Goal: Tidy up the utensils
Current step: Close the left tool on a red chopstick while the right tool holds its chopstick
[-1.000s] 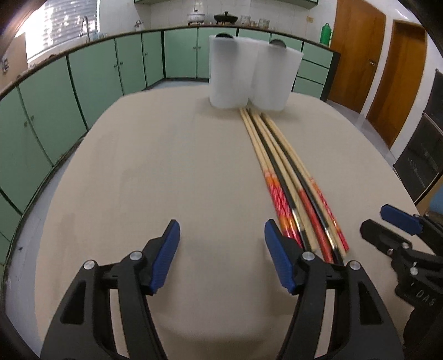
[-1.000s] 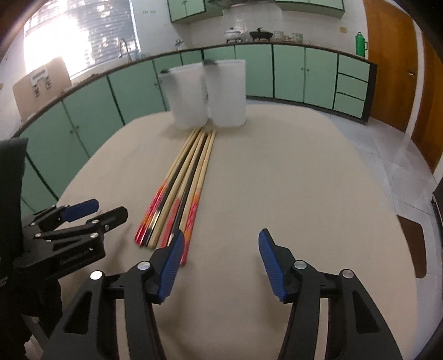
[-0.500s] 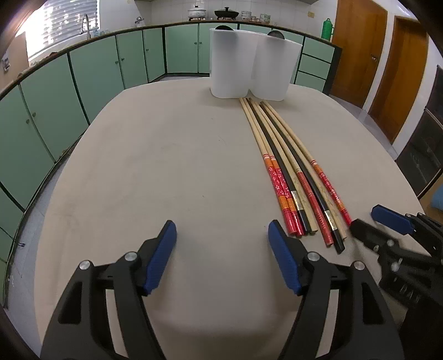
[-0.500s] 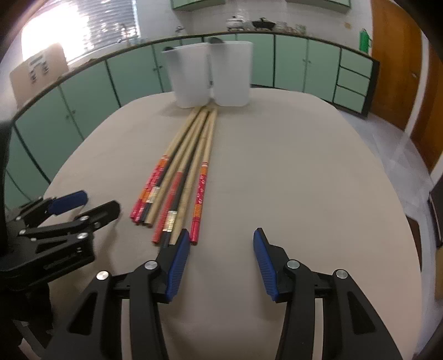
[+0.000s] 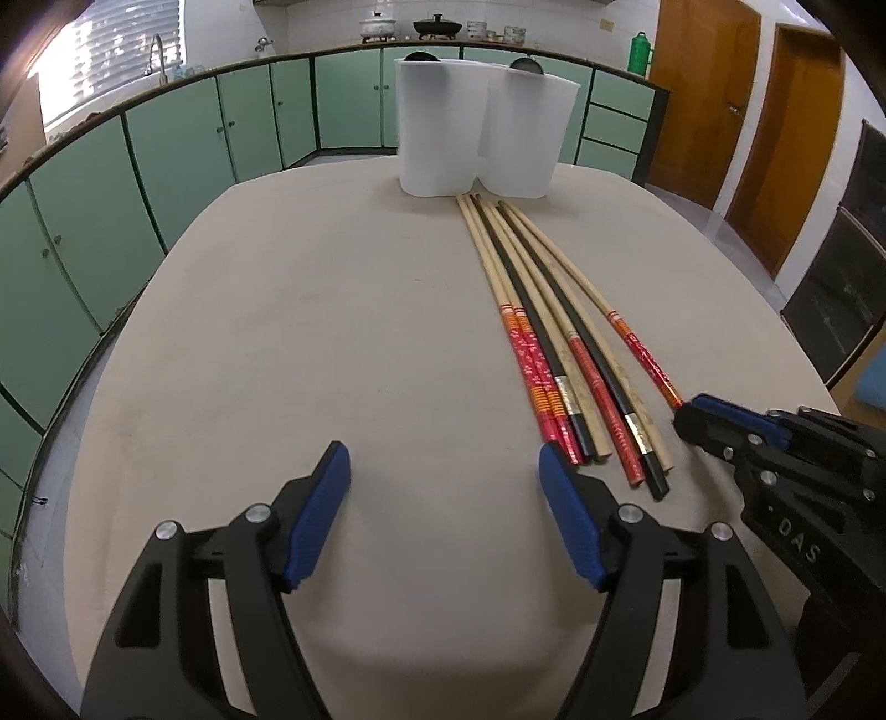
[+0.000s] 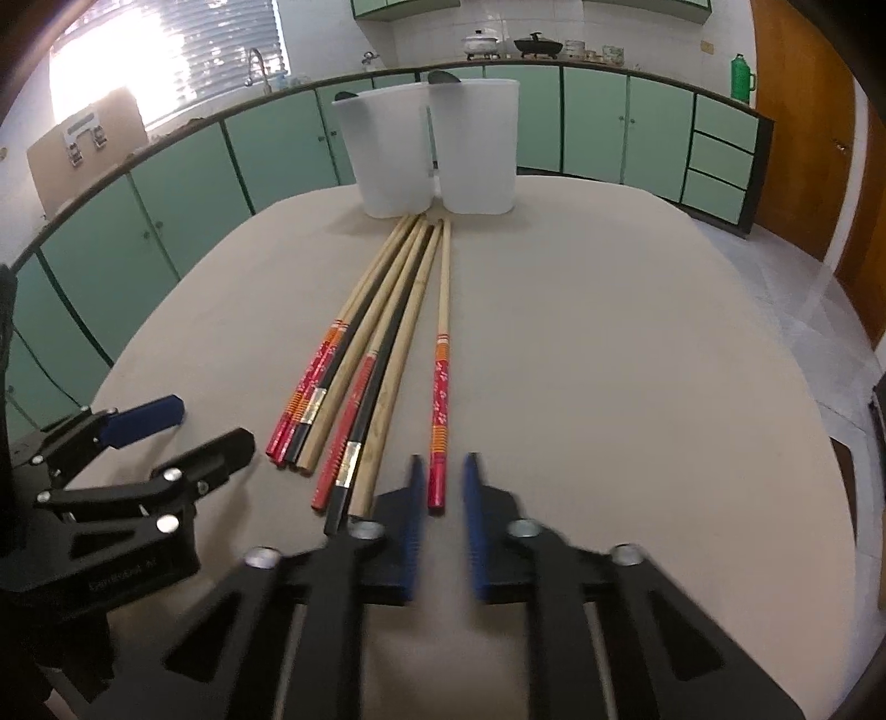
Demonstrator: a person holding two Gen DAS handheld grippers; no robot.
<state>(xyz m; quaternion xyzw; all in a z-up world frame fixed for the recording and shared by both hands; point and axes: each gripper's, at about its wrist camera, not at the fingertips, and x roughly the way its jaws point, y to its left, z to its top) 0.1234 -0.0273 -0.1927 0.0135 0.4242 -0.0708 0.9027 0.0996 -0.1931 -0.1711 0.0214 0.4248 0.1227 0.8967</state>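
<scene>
Daylight is thrown in through a blown-out window far ahead-left of the right gripper, whose fingers are smeared by motion blur. Straight lines are bowed by fisheye distortion, and dark vignetting is seen at the corners.

Matt beige counter; bare wooden chopsticks showing glossy red lacquered ends; two white translucent plastic containers, smooth-walled; left tool showing matt black plastic with ribbed blue pads.

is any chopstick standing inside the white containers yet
No: all the chopsticks lie flat on the table in front of the two white containers.
</scene>
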